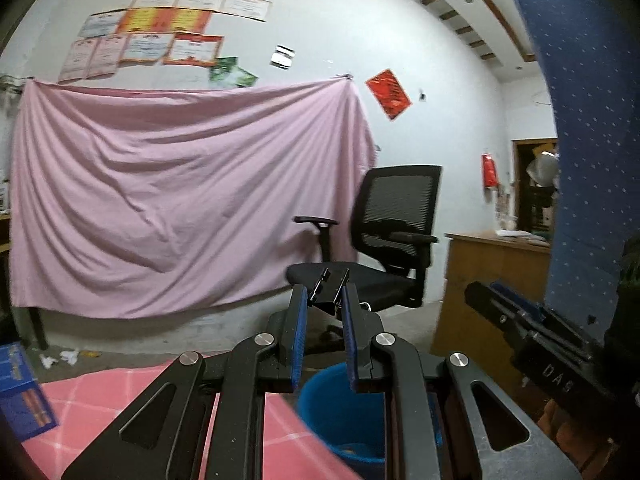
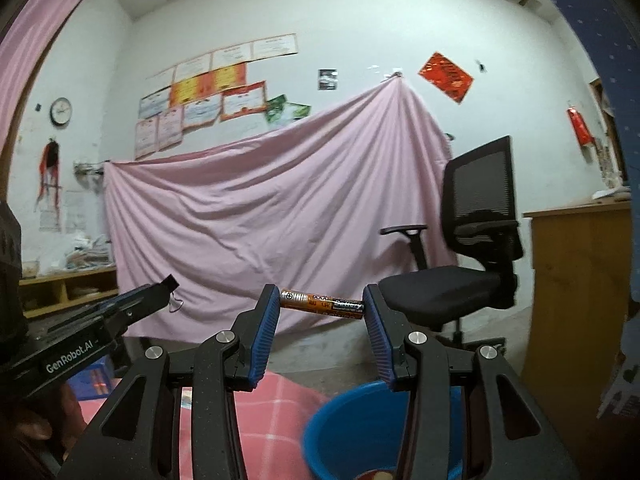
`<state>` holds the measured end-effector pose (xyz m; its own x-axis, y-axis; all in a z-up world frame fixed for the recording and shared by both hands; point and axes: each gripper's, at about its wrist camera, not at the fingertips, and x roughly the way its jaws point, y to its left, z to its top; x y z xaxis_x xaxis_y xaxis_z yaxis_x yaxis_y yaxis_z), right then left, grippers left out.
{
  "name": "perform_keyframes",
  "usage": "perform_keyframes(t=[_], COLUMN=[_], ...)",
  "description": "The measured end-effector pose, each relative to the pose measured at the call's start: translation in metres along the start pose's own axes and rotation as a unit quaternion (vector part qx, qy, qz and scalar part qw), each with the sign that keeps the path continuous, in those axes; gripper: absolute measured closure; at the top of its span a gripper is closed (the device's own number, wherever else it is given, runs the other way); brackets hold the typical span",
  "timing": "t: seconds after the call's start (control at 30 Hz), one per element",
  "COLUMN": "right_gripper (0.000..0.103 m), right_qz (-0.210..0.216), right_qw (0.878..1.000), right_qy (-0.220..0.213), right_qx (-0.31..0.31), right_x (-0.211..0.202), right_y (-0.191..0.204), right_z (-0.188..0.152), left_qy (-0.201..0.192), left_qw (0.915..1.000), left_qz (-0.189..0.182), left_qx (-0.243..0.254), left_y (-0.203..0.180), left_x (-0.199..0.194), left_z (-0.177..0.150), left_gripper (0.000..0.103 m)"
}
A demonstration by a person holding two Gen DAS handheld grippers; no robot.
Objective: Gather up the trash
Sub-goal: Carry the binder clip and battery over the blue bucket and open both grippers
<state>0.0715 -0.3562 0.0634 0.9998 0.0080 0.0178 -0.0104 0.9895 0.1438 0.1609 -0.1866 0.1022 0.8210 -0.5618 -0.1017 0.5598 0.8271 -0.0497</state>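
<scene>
My left gripper (image 1: 325,300) is shut on a small black binder clip (image 1: 329,290), which sticks up between its blue pads. A brown and black battery (image 2: 322,305) lies crosswise between the pads of my right gripper (image 2: 322,309), clamped end to end. Both grippers are held level, side by side, above a blue bucket (image 1: 340,412) (image 2: 352,420) with some small items at its bottom. In the right wrist view the left gripper (image 2: 162,294) shows at the left with the clip (image 2: 172,282). The right gripper's body shows at the right edge of the left wrist view; its tips are hidden there.
A pink checked cloth (image 1: 100,400) covers the surface beside the bucket. A blue box (image 1: 20,392) stands at its left. Beyond are a black office chair (image 1: 384,248), a hanging pink sheet (image 1: 160,200), a wooden desk (image 1: 492,280) and crumpled paper (image 1: 68,356) on the floor.
</scene>
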Motion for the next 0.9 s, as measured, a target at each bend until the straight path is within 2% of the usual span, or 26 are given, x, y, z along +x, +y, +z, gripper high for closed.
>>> perform_keyframes(t=[0.23, 0.5, 0.7, 0.9], right_gripper=[0.062, 0.062, 0.062, 0.062], right_qz=[-0.045, -0.074, -0.087, -0.099], right_qw=[0.998, 0.993, 0.988, 0.978], right_qy=[0.032, 0.079, 0.112, 0.161], right_qx=[0.024, 0.051, 0.067, 0.088], right_x=[0.008, 0.023, 0.034, 0.052], right_y=[-0.035, -0.062, -0.074, -0.086], right_z=[-0.013, -0.028, -0.037, -0.052], left_qy=[0.03, 0.085, 0.144, 0.215], left_qw=[0.9988, 0.9951, 0.9878, 0.9755], left_qz=[-0.039, -0.048, -0.049, -0.029], left_qx=[-0.008, -0.014, -0.033, -0.038], left_y=[-0.028, -0.042, -0.042, -0.042], left_x=[0.039, 0.07, 0.098, 0.127], left_z=[-0.006, -0.021, -0.033, -0.045], left_gripper=[0.089, 0.089, 0.089, 0.089])
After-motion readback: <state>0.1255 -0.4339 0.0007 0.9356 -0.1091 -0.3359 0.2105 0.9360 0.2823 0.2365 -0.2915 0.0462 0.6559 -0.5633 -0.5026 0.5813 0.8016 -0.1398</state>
